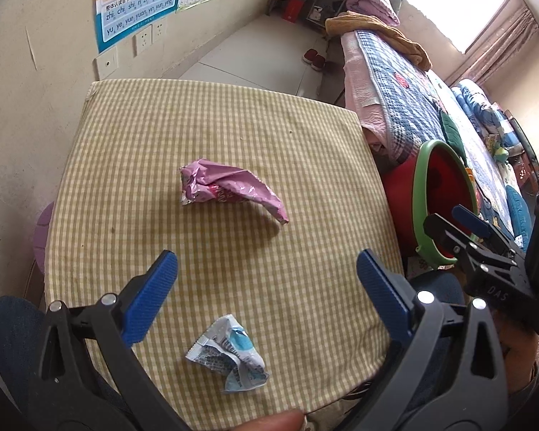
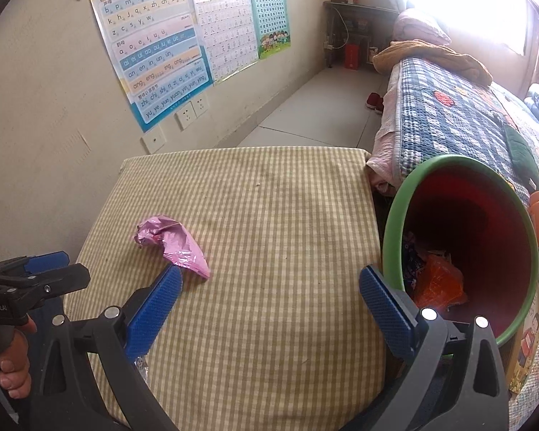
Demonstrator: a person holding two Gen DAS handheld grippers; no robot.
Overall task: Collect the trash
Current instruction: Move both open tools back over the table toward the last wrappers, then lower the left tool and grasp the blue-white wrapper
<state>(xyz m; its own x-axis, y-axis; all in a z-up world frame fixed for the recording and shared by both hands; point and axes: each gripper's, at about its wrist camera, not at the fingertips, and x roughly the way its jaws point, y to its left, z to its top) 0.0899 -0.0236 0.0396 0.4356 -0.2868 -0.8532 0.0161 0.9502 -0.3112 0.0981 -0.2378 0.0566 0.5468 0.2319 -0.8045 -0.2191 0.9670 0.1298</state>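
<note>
Below, between and just short of the left claw, gaping wide and holding nothing: white-blue wrapper on the checked worktop, pink wrapper farther ahead, right claw likewise spread and bare, beside the red bin.
</note>
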